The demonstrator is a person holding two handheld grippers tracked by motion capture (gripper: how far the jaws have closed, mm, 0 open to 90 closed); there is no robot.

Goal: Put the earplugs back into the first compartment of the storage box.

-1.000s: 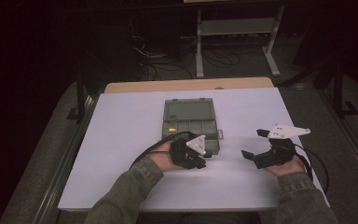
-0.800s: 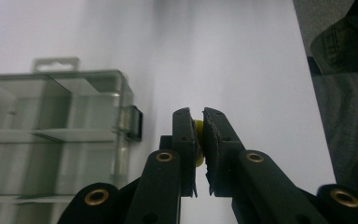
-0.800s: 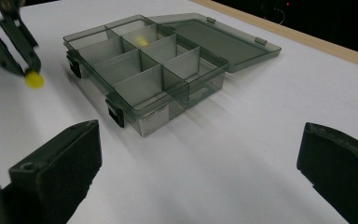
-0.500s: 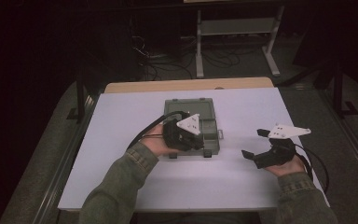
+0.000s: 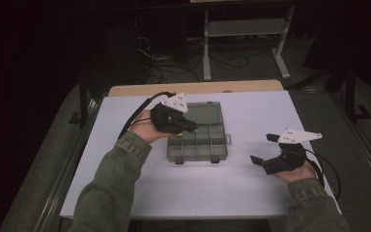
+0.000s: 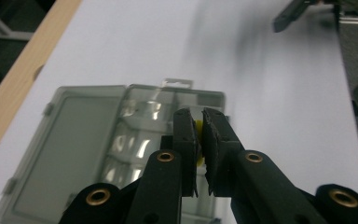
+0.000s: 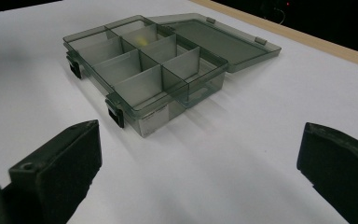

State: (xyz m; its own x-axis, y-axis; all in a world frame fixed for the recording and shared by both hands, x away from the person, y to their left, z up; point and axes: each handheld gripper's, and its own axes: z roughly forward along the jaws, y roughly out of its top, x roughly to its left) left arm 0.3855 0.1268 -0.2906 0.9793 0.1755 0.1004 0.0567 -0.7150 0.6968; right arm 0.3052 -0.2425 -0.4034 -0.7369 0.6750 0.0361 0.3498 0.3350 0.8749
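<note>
Spreading under everything is the white table (image 5: 140,183), and your two sleeved forearms come in over its near edge. On it, a little toward the far side of the middle, lies a smoky grey compartment box (image 5: 198,144) with its clear lid (image 5: 204,113) swung fully open and lying flat behind it; from the right gripper view the box (image 7: 144,70) shows a grid of divided cells and two dark latches on its front wall, with a yellowish tint in one of the far cells. Your left hand (image 5: 145,126) holds the left gripper (image 5: 192,127) above the box's far left part, at about the hinge line, with its cable looping back toward the table's far left. In the left gripper view that gripper (image 6: 199,140) has its jaws drawn almost together, with just a thin slit between them, and a small yellow object (image 6: 198,127) is pinched in that slit; what it is you cannot tell. Your right hand (image 5: 300,170) keeps the right gripper (image 5: 263,150) well apart from the box, low over bare table on the right, its jaws spread wide with nothing between them.
</note>
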